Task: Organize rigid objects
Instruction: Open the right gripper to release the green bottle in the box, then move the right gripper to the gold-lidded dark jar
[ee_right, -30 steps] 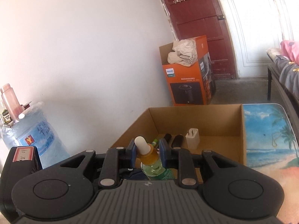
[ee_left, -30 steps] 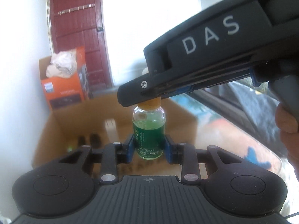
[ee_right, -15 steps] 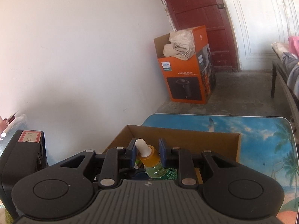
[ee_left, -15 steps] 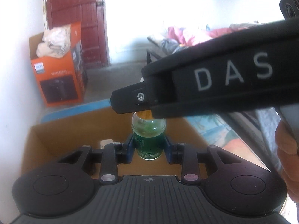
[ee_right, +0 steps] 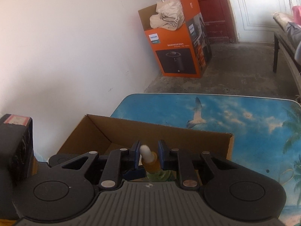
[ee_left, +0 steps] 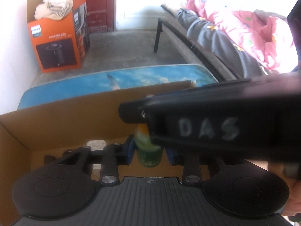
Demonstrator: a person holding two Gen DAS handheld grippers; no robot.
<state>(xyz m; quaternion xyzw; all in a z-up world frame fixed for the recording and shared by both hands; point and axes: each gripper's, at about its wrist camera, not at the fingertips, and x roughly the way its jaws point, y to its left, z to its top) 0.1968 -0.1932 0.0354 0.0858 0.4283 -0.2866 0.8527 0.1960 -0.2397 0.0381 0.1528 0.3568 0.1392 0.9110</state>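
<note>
A small bottle of green liquid [ee_left: 149, 154] with an orange collar and a white dropper bulb [ee_right: 145, 150] hangs inside an open cardboard box [ee_left: 65, 122]. My right gripper [ee_right: 149, 148] is shut on the bottle's dropper cap from above. Its black housing [ee_left: 207, 130] hides the top of the bottle in the left wrist view. My left gripper [ee_left: 149, 150] straddles the bottle's body and its jaws are opening. A thin gap shows at the right blue pad [ee_left: 171, 154]. A white charger [ee_left: 96, 144] lies on the box floor.
The box [ee_right: 169, 133] stands on a table with a beach print [ee_right: 244, 116], close to a white wall. An orange appliance carton [ee_left: 56, 43] sits on the floor beyond. A bed frame with pink bedding [ee_left: 235, 28] runs along the right. A hand [ee_left: 293, 203] shows at the right edge.
Both grippers have carried the bottle forward and down into the box. The left pads have eased off the bottle's sides, while the right jaws have tightened on the cap.
</note>
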